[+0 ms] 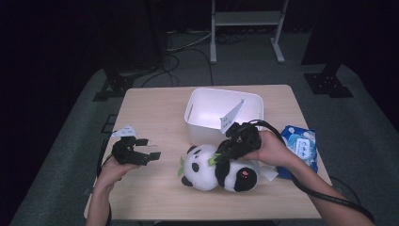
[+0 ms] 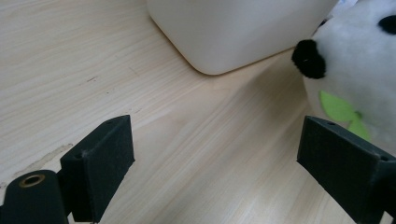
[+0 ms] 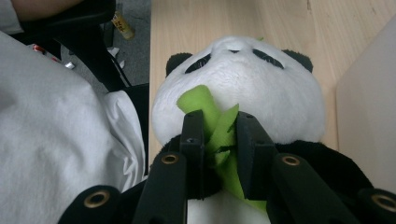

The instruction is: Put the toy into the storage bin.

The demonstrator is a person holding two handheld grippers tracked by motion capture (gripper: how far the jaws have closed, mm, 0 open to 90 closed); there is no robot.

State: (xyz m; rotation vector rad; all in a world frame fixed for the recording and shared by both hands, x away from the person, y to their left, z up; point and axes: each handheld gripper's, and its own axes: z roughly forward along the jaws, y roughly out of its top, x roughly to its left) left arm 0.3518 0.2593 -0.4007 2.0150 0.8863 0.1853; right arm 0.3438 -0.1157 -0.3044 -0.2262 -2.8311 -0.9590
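At the left of the high view, the left tool [image 1: 149, 148] hovers over the table [image 1: 155, 108] with its jaws spread on nothing. At centre lies the panda [image 1: 221, 170], just below the white bin [image 1: 195, 123], whose visible inside is bare. The right tool [image 1: 215, 159] pinches the panda's green leaf [image 3: 219, 128]; a blue packet [image 1: 301, 143] lies at right.

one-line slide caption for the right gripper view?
Right gripper shut on the green felt leaf of the plush panda lying on the wooden table.
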